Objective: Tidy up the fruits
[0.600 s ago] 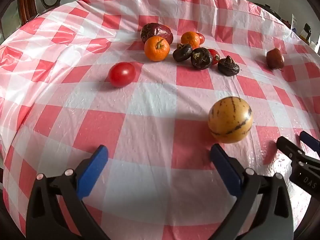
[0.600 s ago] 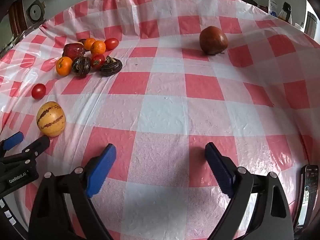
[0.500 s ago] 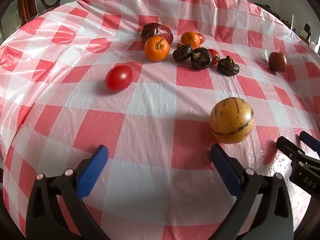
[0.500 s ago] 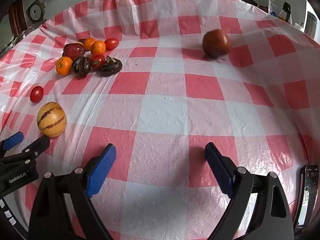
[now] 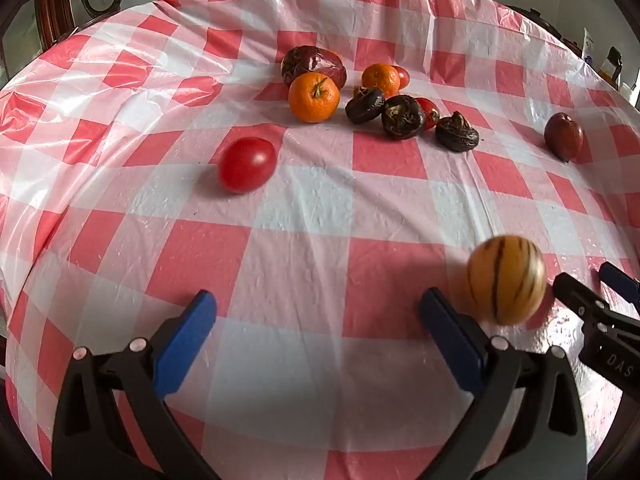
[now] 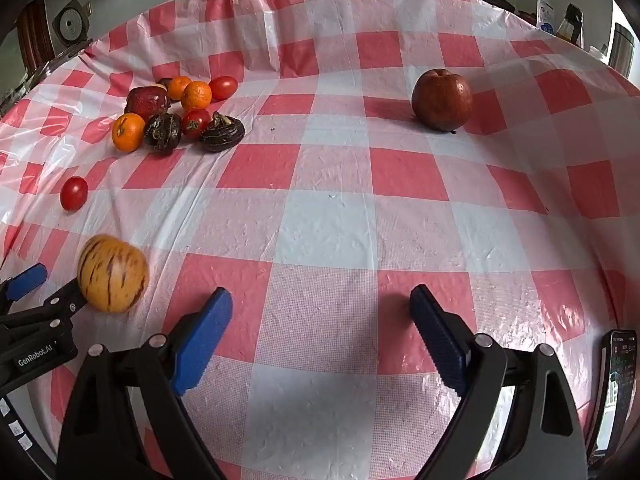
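Note:
A yellow striped melon (image 5: pixel 506 279) lies blurred on the checked cloth just right of my left gripper (image 5: pixel 318 308), outside its wide-open jaws; the same striped melon (image 6: pixel 113 273) shows at the left of the right wrist view. A lone red tomato (image 5: pixel 247 164) sits ahead of the left gripper. Farther back lies a cluster: oranges (image 5: pixel 314 97), dark wrinkled fruits (image 5: pixel 402 116) and a dark red fruit (image 5: pixel 314 65). A dark red apple (image 6: pixel 442 99) stands alone far ahead of my right gripper (image 6: pixel 320 308), which is open and holds nothing.
The red and white checked tablecloth (image 6: pixel 332 232) covers a round table whose edge curves away on all sides. A phone (image 6: pixel 618 384) lies at the right edge. The right gripper's tips (image 5: pixel 592 300) reach into the left wrist view beside the melon.
The striped melon has rolled to the right and nearer, toward the gap between the two grippers. The red tomato and the dark red apple have shifted a little. Both grippers stay open.

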